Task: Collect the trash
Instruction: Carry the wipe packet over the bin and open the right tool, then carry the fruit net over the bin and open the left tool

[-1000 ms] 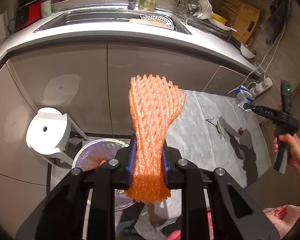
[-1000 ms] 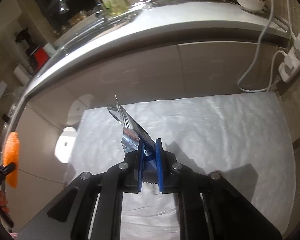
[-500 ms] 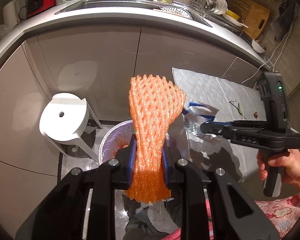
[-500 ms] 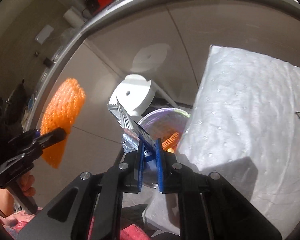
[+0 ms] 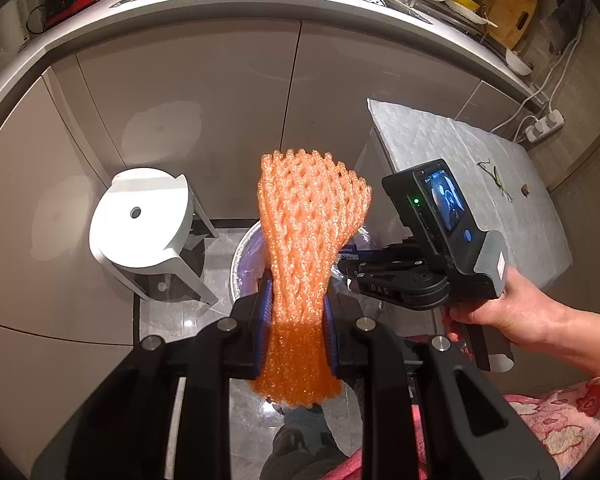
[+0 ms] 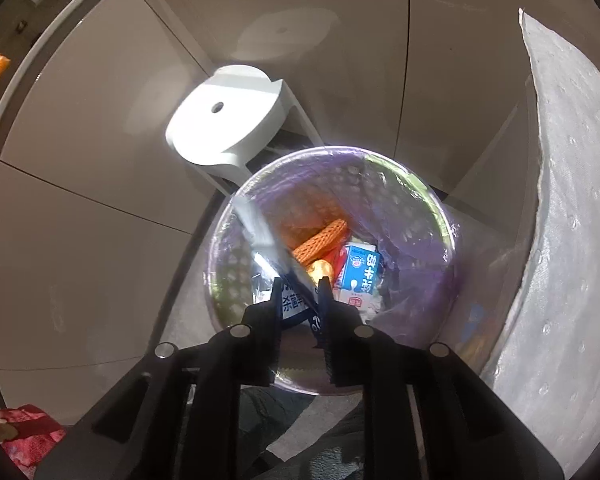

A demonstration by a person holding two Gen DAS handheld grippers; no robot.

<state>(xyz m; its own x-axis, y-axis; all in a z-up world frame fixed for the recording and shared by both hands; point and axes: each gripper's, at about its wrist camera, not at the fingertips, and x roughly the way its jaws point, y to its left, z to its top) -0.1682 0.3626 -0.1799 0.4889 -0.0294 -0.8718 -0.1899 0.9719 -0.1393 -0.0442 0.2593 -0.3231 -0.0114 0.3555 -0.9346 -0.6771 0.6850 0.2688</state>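
Note:
My left gripper (image 5: pixel 296 312) is shut on an orange foam fruit net (image 5: pixel 312 216) that stands up from its jaws, above the near side of the round bin (image 5: pixel 240 256). My right gripper (image 6: pixel 300 292) points down over the purple-lined bin (image 6: pixel 440 208). Its jaws are opening, and a silver and blue snack wrapper (image 6: pixel 268 240) hangs slanted and blurred between them, not pressed by the pads. In the left wrist view the right gripper (image 5: pixel 348 264) sits just right of the net. Inside the bin lie another orange net (image 6: pixel 320 240) and a blue milk carton (image 6: pixel 358 276).
A white stool (image 5: pixel 144 220) stands left of the bin, against the beige cabinets. A table under a white padded sheet (image 5: pixel 480 184) is to the right, with green stem scraps (image 5: pixel 498 178) on it. A person's hand (image 5: pixel 500 312) holds the right gripper.
The right gripper swung from over the table to above the bin and tipped downward; its jaws parted around the wrapper. The left gripper drifted toward the bin, still holding the net.

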